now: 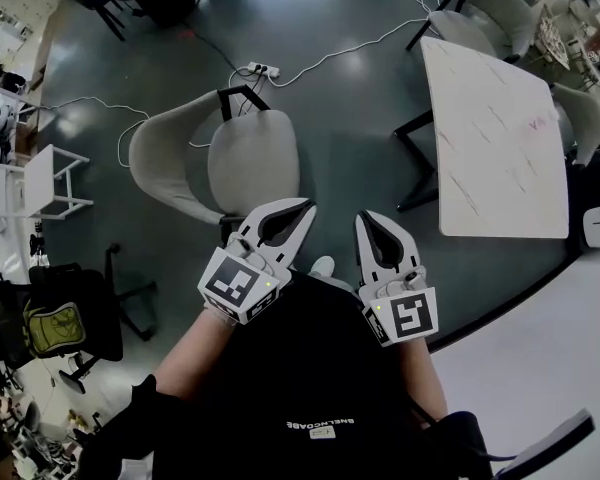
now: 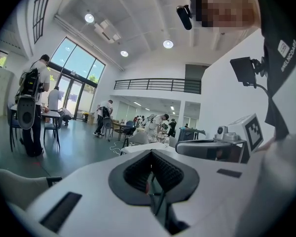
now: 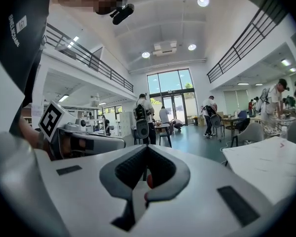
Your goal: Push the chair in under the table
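Left claw [image 1: 298, 213] and right claw [image 1: 366, 223] are both closed on nothing, likely to shove as blunt ends; chair [image 1: 230, 153] sits just ahead of them, table [image 1: 495, 148] well off to their right.

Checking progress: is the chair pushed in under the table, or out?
Out. The chair stands on open floor, well apart from the table.

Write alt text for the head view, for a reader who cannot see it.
From above, the left gripper and right gripper, both shut and empty, are held side by side over a dark floor. A pale grey chair stands just beyond them, well apart from the white table at upper right, not pushed under it.
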